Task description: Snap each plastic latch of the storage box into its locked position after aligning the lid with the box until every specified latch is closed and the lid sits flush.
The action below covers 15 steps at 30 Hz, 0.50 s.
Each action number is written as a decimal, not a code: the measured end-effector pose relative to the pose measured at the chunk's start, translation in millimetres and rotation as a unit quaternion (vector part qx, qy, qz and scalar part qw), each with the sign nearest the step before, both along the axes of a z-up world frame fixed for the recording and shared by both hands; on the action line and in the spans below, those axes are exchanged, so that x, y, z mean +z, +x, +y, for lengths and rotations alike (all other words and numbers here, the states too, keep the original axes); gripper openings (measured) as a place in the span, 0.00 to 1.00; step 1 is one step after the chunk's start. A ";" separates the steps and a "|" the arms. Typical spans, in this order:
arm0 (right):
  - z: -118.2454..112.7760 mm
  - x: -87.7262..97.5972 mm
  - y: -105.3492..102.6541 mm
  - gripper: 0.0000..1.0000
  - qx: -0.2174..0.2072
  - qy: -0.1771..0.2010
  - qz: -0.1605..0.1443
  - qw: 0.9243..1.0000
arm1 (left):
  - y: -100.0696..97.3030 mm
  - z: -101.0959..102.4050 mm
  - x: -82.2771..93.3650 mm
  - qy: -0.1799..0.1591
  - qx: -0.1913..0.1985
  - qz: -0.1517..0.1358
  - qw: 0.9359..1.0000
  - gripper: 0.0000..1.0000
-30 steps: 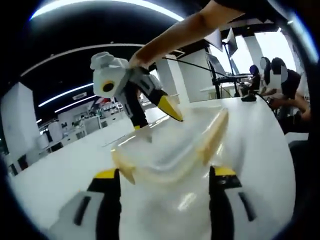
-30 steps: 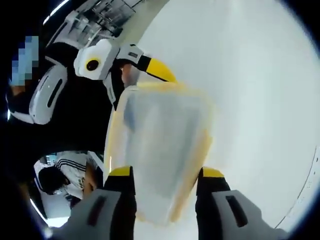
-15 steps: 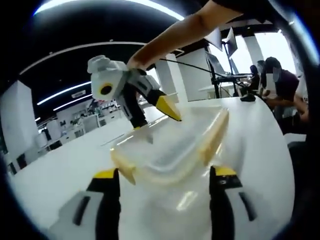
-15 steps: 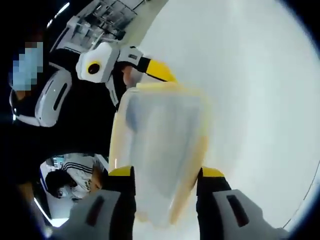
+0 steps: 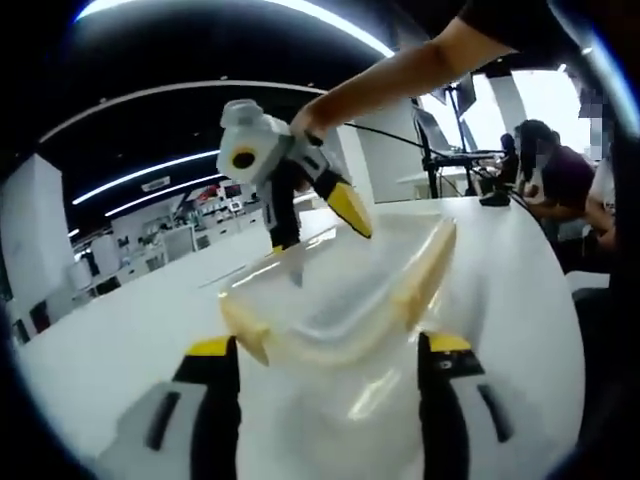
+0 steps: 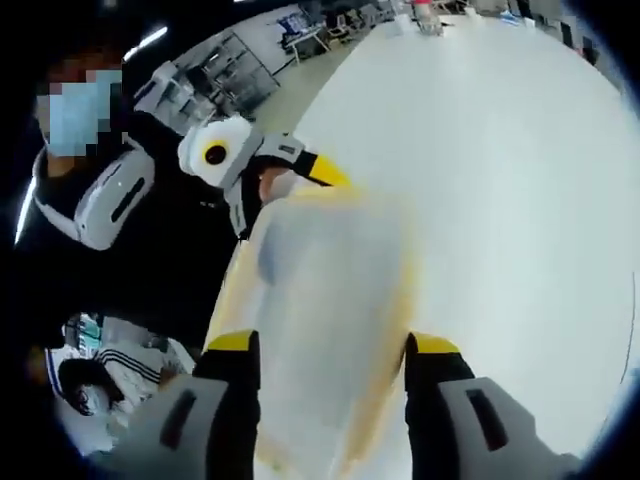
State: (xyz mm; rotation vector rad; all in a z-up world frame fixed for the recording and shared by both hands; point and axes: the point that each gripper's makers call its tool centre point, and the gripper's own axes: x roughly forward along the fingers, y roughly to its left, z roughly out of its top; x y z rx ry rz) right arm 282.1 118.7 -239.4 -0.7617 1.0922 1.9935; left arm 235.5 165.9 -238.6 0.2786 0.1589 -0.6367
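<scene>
Box point(image 5: 335, 300) between my left gripper point(image 5: 328, 352) jaws, spread wide at near end; contact with box walls unclear, so clamped or loose, cannot tell. Right gripper point(image 6: 325, 350) jaws straddle opposite end, box point(image 6: 320, 300) between them, grip likewise cannot tell. Yellow latches point(image 5: 425, 275) along box sides, look unlocked. Table point(image 5: 120, 340) under box.

Risks, my guess:
- lid sits skewed, latch snaps crooked
- box slides on smooth table when I press
- grippers collide over box

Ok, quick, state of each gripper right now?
Left gripper: jaws apart, either side of the box; grip cannot be told.
Right gripper: jaws apart around the box's other end; grip cannot be told.
</scene>
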 end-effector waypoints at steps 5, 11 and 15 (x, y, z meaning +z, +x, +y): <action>-17.4 6.2 -0.4 0.68 0.002 0.029 -0.023 0.999 | -3.7 -0.8 -0.6 -0.004 0.008 0.000 1.000 0.69; -49.5 4.0 -14.0 0.79 0.018 0.055 -0.056 0.997 | -5.4 -4.1 9.6 0.018 0.016 -0.054 0.998 0.70; -57.9 5.5 -13.1 0.83 0.000 0.077 -0.057 0.995 | -6.8 -6.7 9.4 0.013 0.022 -0.046 0.999 0.71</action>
